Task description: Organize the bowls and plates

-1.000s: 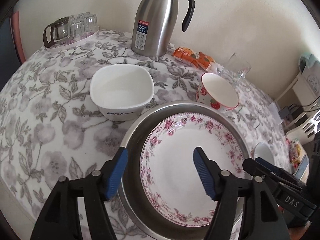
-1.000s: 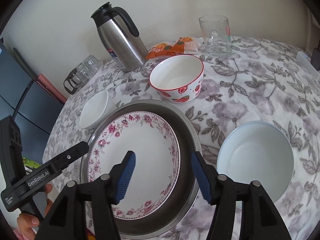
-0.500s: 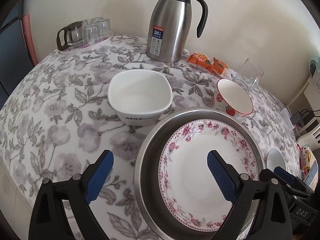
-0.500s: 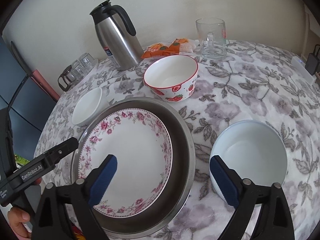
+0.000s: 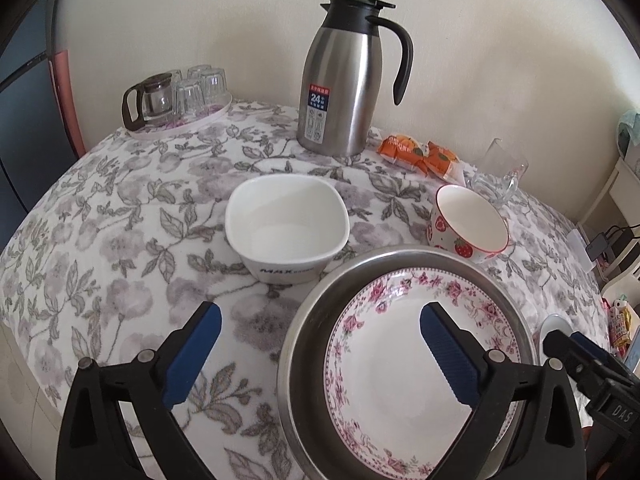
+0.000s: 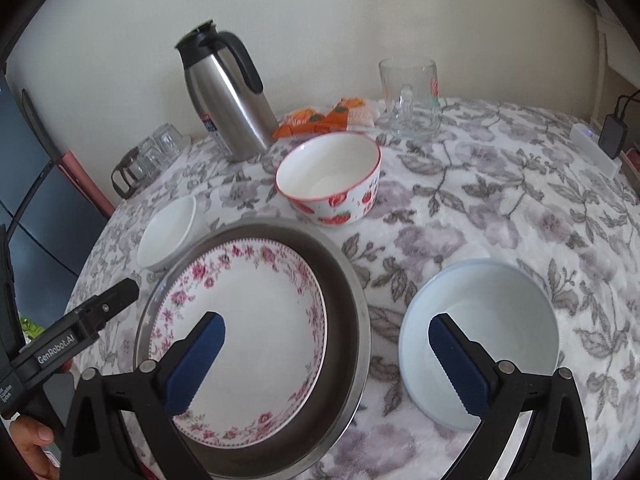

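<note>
Both grippers are hanging released above the bench (image 5: 100, 240), with nothing between their fingers. In the left wrist view the left gripper (image 5: 320, 354) is straddling the left rim of the steel pan (image 5: 304, 320): one finger is showing over the floral cloth at lower left, the other over the floral plate (image 5: 400, 360), which is lying flat inside the pan at lower right of the frame. The square white bowl (image 5: 286, 226) is sitting just above centre, ahead of the fingers and slightly left, apart from the pan rim by a narrow strip of cloth. The strawberry bowl (image 5: 468, 224) is standing at right centre, just beyond the pan's far rim.

In the right wrist view the right gripper (image 6: 326, 354) is spread wide across the pan's right rim. Its left finger is showing over the plate; its right finger is showing over the pale blue bowl (image 6: 480, 332) at lower right, which is resting upright just beside the pan.

Judging by position, the blue bowl is lying nearest the right gripper, to the right of its midline, so a small shift rightward would probably bring the bowl's near wall between the fingers. The square bowl is the left gripper's nearer candidate, straight ahead. All bowls are round or nearly so, so no long axis is constraining the approach.
</note>
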A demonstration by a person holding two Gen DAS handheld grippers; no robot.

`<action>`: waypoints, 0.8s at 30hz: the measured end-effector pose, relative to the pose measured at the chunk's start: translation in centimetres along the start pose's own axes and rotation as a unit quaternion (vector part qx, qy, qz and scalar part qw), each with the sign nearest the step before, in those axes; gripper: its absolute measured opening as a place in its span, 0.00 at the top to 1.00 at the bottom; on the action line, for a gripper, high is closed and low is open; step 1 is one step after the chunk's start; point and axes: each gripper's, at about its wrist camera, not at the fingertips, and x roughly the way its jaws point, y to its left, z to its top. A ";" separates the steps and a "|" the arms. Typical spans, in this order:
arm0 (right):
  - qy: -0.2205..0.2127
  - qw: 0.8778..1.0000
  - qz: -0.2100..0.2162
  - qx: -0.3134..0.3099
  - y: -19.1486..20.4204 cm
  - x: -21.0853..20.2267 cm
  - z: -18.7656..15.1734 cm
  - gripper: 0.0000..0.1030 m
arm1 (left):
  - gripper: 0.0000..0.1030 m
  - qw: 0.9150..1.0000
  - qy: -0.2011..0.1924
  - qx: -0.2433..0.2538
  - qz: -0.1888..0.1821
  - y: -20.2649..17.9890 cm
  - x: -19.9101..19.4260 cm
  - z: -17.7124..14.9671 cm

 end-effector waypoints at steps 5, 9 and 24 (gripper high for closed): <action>-0.033 0.999 -0.021 0.006 -0.3 -0.7 0.9 0.00 | 0.03 1.000 -0.020 -0.007 0.005 -0.3 0.0 1.0; -0.031 0.998 -0.042 0.024 -1.1 -0.4 1.9 0.00 | 0.03 0.999 -0.028 -0.020 -0.016 -1.1 0.0 2.4; -0.036 0.993 -0.064 0.092 -4.6 1.6 6.3 0.00 | 0.03 0.998 -0.006 -0.007 -0.063 -6.4 4.2 7.8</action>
